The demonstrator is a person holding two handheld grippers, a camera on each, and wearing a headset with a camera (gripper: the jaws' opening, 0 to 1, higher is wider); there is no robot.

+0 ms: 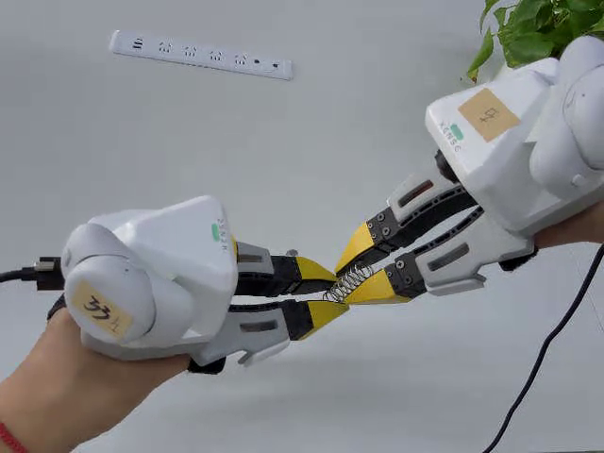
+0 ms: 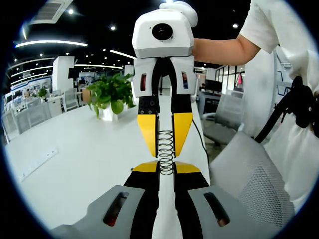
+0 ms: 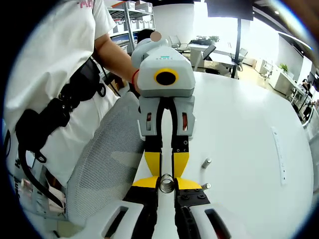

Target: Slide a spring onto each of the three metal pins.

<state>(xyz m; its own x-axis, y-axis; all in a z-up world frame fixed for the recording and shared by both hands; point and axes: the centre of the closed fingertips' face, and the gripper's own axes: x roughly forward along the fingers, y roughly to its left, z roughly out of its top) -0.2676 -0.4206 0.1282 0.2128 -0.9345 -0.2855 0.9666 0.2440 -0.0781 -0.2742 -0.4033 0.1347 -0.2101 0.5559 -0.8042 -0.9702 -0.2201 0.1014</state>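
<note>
Grippers two, tips meeting, right gripper [image 2: 165, 156] jaws clamped on spring [image 2: 166, 144], left gripper [image 3: 166, 175] jaws flanking its other end, grip unclear, one spring, long axis along both jaw pairs, end-on in right gripper view, there too two upright pins right of jaws, far pin [image 3: 206, 162], near pin [image 3: 205, 186]

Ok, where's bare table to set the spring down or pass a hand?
Crowded: the middle, where left gripper and right gripper meet at the spring, two pins close by, and the plant corner. Free: the wide table stretch between them and the power strip, and the patch below them, left of the cable.
</note>
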